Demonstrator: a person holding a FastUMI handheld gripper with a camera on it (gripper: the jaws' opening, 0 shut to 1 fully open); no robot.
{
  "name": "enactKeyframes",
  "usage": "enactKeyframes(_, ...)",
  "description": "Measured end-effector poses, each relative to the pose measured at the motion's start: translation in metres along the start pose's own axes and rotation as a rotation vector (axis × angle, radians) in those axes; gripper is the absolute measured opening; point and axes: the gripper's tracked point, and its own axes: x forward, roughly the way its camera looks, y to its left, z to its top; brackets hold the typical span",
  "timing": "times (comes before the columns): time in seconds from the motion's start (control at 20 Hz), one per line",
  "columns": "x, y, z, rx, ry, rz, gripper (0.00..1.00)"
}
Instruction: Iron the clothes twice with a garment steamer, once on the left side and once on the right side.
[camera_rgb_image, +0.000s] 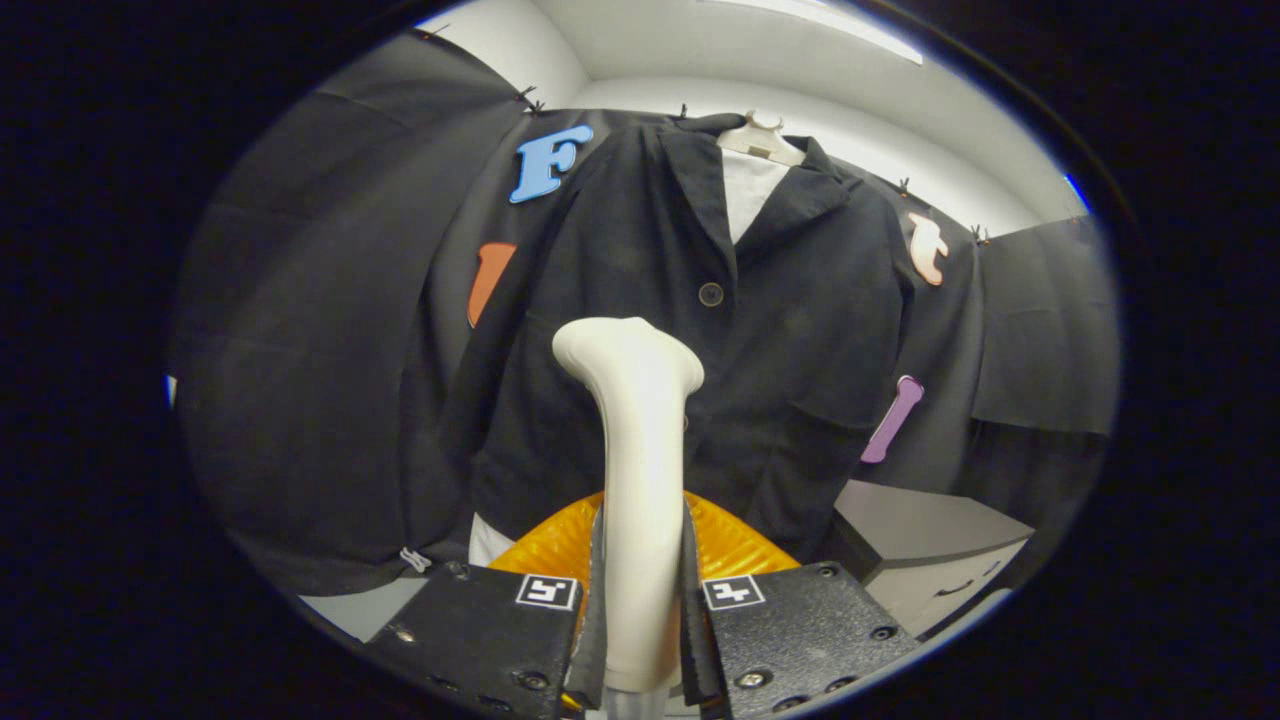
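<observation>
**A:** Steamer (638, 470) first: where is it, and how is it held?

**B:** It stands upright between the jaws of the gripper (642, 600), which are clenched on its pale handle, one finger pressing on each side. The head curves forward at the top, toward the dark jacket (700, 380) hanging just beyond it on a hanger (760, 140).

**A:** How will it handle?

**B:** My guess is a hard, smooth plastic shell, stiff and a bit slippery. The head rises well above the grip, so it probably wants to tip forward or twist. Holding low on the straight part of the handle, as now, looks sound; the curved neck would give the fingers less to press against.

**A:** And the jacket?

**B:** Soft, light cloth, hanging loose, buttoned (711, 294) at the middle. It will likely give way and swing if pushed, so a light touch down each front panel seems best. I can't tell whether the head touches the cloth yet.

**A:** Anything below?

**B:** An orange ribbed thing (740, 545) sits behind the handle, and a grey cabinet (930, 540) stands off to one side.
</observation>
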Motion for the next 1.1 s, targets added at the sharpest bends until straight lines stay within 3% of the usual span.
enactKeyframes(0.75,-0.014,0.012,-0.115,-0.06,0.215,0.073,0.32)
enactKeyframes(1.1,-0.057,0.004,-0.15,-0.046,0.315,0.109,0.32)
